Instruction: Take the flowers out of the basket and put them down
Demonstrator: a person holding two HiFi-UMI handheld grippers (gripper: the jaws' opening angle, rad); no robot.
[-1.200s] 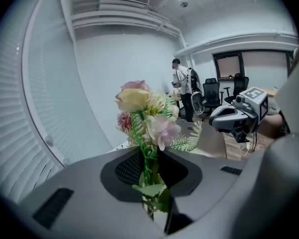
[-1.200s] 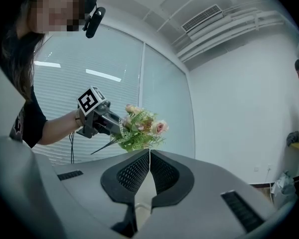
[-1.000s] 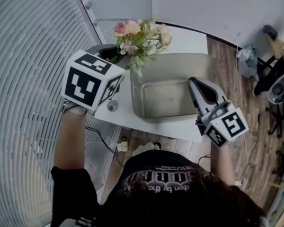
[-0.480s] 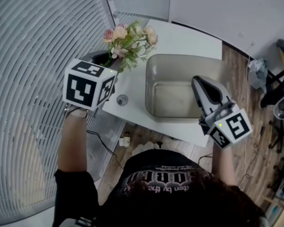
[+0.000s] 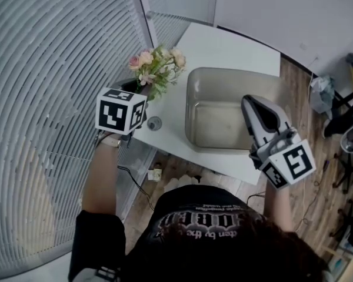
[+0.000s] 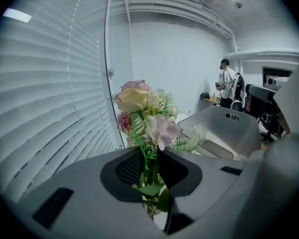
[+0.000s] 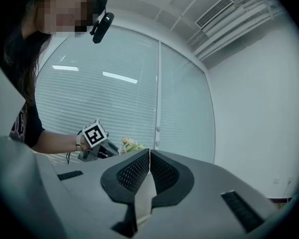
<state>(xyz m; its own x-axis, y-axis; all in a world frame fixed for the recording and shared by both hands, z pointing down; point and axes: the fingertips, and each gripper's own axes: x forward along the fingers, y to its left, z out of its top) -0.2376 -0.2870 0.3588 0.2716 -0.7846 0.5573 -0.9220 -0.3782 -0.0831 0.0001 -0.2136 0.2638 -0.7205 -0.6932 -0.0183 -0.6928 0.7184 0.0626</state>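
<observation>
A small bouquet of pink and cream flowers with green leaves is off the grey plastic basket, over the white table's left edge. My left gripper is shut on the green stems, and the blooms stand up above its jaws. In the left gripper view the basket lies to the right, and it looks empty. My right gripper hovers over the basket's right side, jaws pressed together on nothing. From the right gripper view I see the left marker cube and the flowers.
A small round metal cap sits in the table near its front left corner. Window blinds run along the left. Bags and chairs stand on the wood floor at the right. A person stands far off across the room.
The left gripper has carried the flowers left and down, from over the basket's far left corner to beside the basket near the table's left edge. The right gripper has hardly shifted.
</observation>
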